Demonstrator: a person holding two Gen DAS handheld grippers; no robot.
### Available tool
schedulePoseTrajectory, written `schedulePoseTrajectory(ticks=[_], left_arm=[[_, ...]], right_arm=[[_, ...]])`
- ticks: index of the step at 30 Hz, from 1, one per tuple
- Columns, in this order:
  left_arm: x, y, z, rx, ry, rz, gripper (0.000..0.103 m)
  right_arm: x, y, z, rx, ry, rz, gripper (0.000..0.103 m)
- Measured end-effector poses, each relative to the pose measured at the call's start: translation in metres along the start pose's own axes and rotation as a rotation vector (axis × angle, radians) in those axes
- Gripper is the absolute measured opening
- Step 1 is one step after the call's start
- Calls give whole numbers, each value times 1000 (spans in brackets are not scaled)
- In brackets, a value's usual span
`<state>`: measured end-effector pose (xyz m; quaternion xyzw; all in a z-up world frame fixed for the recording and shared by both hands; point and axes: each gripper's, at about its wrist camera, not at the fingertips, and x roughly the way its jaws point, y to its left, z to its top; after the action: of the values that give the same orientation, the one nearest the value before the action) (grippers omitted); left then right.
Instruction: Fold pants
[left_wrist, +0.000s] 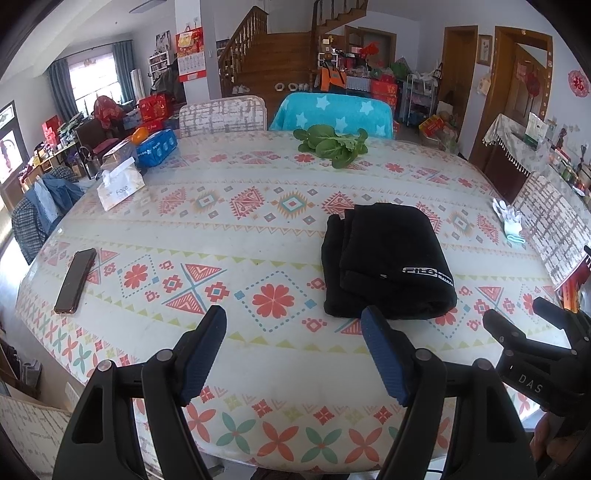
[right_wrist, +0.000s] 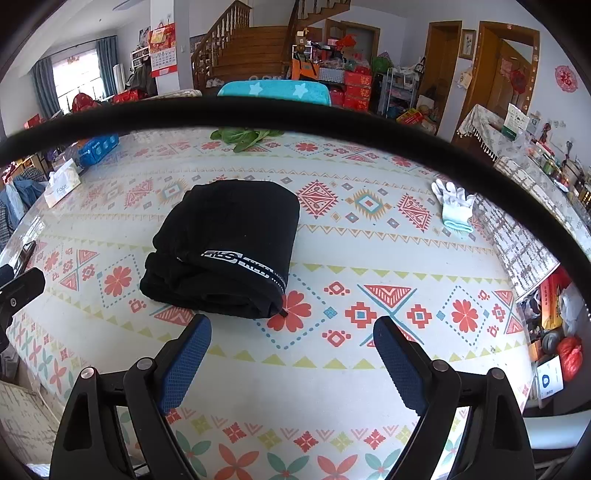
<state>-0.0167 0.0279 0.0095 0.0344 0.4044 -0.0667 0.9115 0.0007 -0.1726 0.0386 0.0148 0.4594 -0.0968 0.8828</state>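
Note:
Black pants (left_wrist: 386, 260) lie folded into a compact bundle on the patterned tablecloth (left_wrist: 221, 229), with a white logo band near the front edge. They also show in the right wrist view (right_wrist: 229, 243). My left gripper (left_wrist: 293, 321) is open and empty, above the table in front and to the left of the pants. My right gripper (right_wrist: 291, 330) is open and empty, in front and to the right of the pants. The right gripper also shows at the right edge of the left wrist view (left_wrist: 524, 314).
A phone (left_wrist: 75, 280) lies at the table's left edge. A tissue box (left_wrist: 120, 186) and a blue pack (left_wrist: 157, 147) stand at the back left. Green leaves (left_wrist: 332, 142) lie at the far edge. White gloves (right_wrist: 456, 205) lie on the right. Chairs surround the table.

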Motion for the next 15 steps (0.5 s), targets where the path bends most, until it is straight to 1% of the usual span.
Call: schedulePoseTrajectory(ticks=[8, 15], left_arm=[[-10, -4, -6, 3, -22, 7, 75], [-22, -5, -8, -3, -74, 32, 75]], right_arm=[[-7, -4, -7, 10, -15, 4, 92], [-13, -4, -10, 7, -34, 9, 92]])
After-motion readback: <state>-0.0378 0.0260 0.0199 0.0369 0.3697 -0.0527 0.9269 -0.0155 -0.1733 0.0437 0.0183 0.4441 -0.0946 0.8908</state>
